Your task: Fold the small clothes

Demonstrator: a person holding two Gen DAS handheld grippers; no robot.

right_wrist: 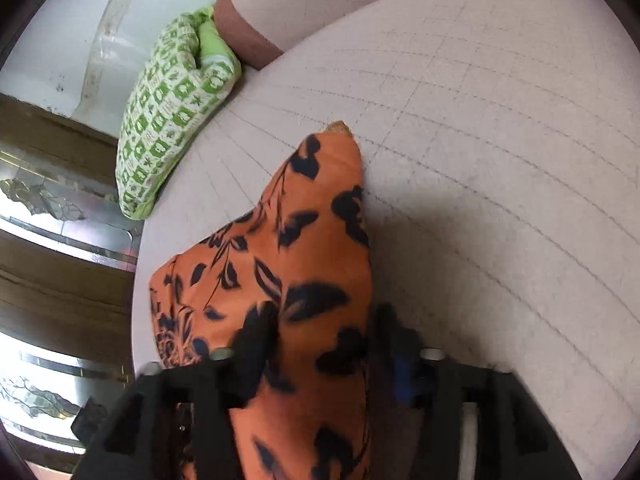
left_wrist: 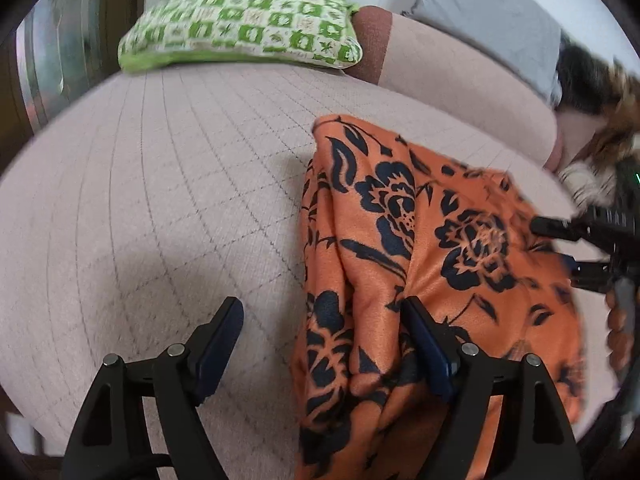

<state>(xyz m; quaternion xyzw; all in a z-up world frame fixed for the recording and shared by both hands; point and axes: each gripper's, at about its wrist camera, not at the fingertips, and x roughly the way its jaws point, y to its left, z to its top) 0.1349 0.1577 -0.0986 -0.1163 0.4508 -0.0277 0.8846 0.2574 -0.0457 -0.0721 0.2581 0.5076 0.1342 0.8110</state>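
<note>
**Me:** Working the orange floral garment (left_wrist: 420, 264) on the quilted pink cushion (left_wrist: 160, 208), toward its right side, well apart from the green checked pillow (left_wrist: 240, 20) at the back edge. It lies bunched in lengthwise folds, not flat.

**Partner:** Tongs?

**Me:** Left gripper (left_wrist: 320, 344) stands wide. One finger sits over bare cushion, the other on the cloth's front fold; the pads press on nothing, so it holds nothing. Right gripper (right_wrist: 324, 344) is blurred in its own view. A ridge of the cloth runs up between its fingers, jaws about half parted. Whether the pads pinch it, I cannot tell.

**Partner:** Risks from here?

**Me:** My guess: if the right grip is only partial, the slick-looking fabric could slide out on a lift and the fold collapse. If it has caught several layers of the bunch, lifting would drag the whole heap rather than one edge. The left finger resting on the fold could pin the cloth and skew it if the right side pulls. A furry animal (left_wrist: 596, 120) lies just beside the garment's far right edge; a sweep that way could snag or disturb it.

**Partner:** Containers?

**Me:** None in view. No basket, no bin. Only cushion, pillow, a grey pillow (left_wrist: 492, 20) behind.
</note>
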